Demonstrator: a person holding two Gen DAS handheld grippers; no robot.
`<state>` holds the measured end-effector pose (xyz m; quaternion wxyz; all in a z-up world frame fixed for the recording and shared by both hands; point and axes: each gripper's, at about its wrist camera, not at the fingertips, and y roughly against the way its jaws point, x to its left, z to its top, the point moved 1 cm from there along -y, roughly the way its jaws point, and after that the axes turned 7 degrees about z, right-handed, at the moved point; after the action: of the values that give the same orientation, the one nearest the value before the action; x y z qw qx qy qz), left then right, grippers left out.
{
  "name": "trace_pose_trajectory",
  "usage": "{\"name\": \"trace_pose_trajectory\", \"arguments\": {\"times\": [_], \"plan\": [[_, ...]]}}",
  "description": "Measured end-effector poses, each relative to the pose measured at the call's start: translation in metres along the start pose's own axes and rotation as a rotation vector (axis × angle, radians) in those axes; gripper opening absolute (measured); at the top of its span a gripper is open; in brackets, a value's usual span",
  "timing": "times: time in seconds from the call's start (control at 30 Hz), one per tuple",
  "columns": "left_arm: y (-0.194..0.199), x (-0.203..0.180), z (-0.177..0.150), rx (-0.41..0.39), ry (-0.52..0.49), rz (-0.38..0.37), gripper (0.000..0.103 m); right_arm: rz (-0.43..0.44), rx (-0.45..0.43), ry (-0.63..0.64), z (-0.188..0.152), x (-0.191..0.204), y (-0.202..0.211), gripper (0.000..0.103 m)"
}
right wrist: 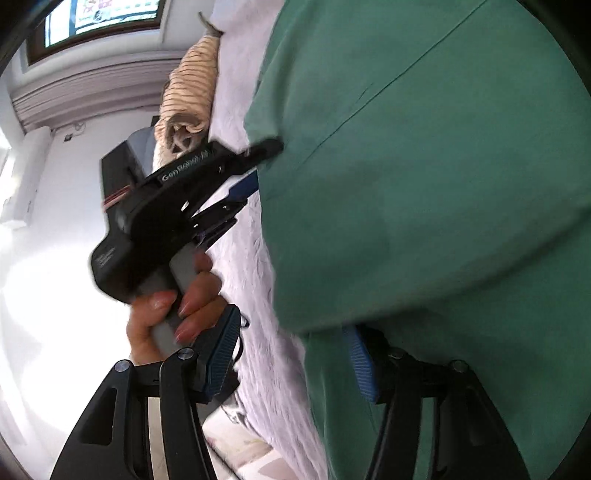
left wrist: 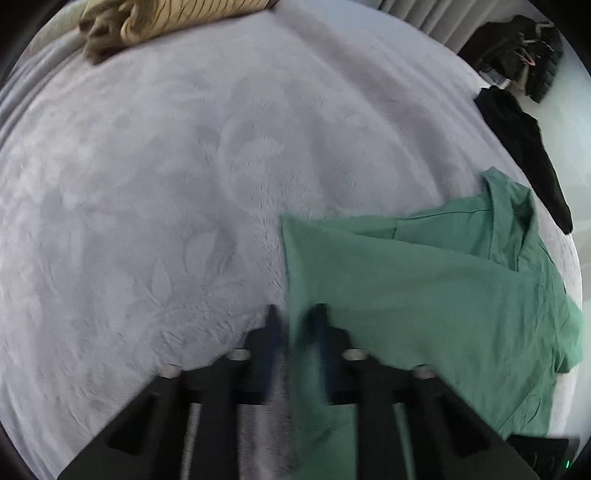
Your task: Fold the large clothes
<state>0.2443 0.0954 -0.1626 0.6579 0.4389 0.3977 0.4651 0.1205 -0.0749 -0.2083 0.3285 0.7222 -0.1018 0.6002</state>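
A green collared shirt (left wrist: 424, 280) lies on the pale grey fleece bed cover (left wrist: 166, 184), spread toward the right. My left gripper (left wrist: 295, 321) is at the shirt's left edge, its jaws narrow with green cloth between them. The same gripper shows in the right wrist view (right wrist: 258, 166), pinching the shirt's edge. In that view the shirt (right wrist: 424, 184) fills the right side. My right gripper (right wrist: 291, 350) has its jaws wide apart; cloth drapes over the right blue pad (right wrist: 360, 363), and the left pad (right wrist: 221, 350) is bare.
A folded tan striped garment (left wrist: 155, 22) lies at the far edge of the bed. Black clothes (left wrist: 524, 144) hang over the bed's right edge, with more dark items (left wrist: 517, 48) beyond. A person's hand (right wrist: 173, 314) holds the left gripper's handle.
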Motion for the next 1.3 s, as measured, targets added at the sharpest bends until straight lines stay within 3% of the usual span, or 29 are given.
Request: {"name": "trace_pose_trajectory", "arguments": {"times": [0.1, 0.17, 0.3, 0.43, 0.5, 0.63, 0.7, 0.73, 0.83, 0.97, 1.0, 1.07, 1.2, 1.3], "plan": [[0.011, 0.009, -0.004, -0.041, -0.019, -0.011, 0.004, 0.004, 0.017, 0.026, -0.004, 0.007, -0.001, 0.002], [0.005, 0.014, -0.007, -0.035, -0.036, 0.023, 0.004, -0.019, 0.054, 0.069, -0.009, 0.011, -0.010, 0.002], [-0.011, 0.024, -0.013, -0.021, -0.003, 0.093, 0.004, -0.095, 0.097, 0.009, -0.020, -0.023, -0.017, 0.002], [0.003, 0.030, -0.021, -0.046, 0.021, 0.140, 0.004, -0.094, 0.173, 0.003, -0.025, -0.020, -0.004, 0.003], [0.018, 0.028, -0.026, -0.073, 0.014, 0.147, 0.004, -0.110, 0.197, 0.059, -0.030, -0.008, 0.023, 0.008], [0.061, 0.009, -0.046, -0.150, -0.032, 0.138, 0.004, -0.207, 0.076, 0.213, -0.016, 0.017, 0.091, 0.010], [0.076, -0.004, -0.059, -0.168, -0.066, 0.119, 0.004, -0.331, -0.040, 0.281, -0.001, 0.022, 0.136, 0.025], [0.079, -0.012, -0.067, -0.172, -0.085, 0.113, 0.004, -0.387, -0.095, 0.300, 0.010, 0.024, 0.153, 0.027], [0.068, -0.035, -0.089, -0.158, -0.146, 0.135, 0.004, -0.514, -0.231, 0.299, 0.037, 0.014, 0.204, 0.027], [0.030, -0.034, -0.111, -0.072, -0.118, 0.188, 0.004, -0.637, -0.296, 0.255, 0.067, -0.009, 0.231, 0.027], [0.024, -0.031, -0.115, -0.070, -0.107, 0.203, 0.004, -0.665, -0.302, 0.212, 0.073, -0.024, 0.239, 0.019], [0.025, -0.028, -0.117, -0.074, -0.093, 0.219, 0.004, -0.615, -0.314, 0.157, 0.064, -0.044, 0.263, 0.000], [0.038, -0.037, -0.118, -0.058, -0.124, 0.279, 0.004, -0.593, -0.328, 0.118, 0.043, -0.055, 0.292, 0.005], [0.050, -0.047, -0.119, -0.047, -0.129, 0.278, 0.004, -0.558, -0.300, 0.099, 0.026, -0.061, 0.309, 0.005]]}}
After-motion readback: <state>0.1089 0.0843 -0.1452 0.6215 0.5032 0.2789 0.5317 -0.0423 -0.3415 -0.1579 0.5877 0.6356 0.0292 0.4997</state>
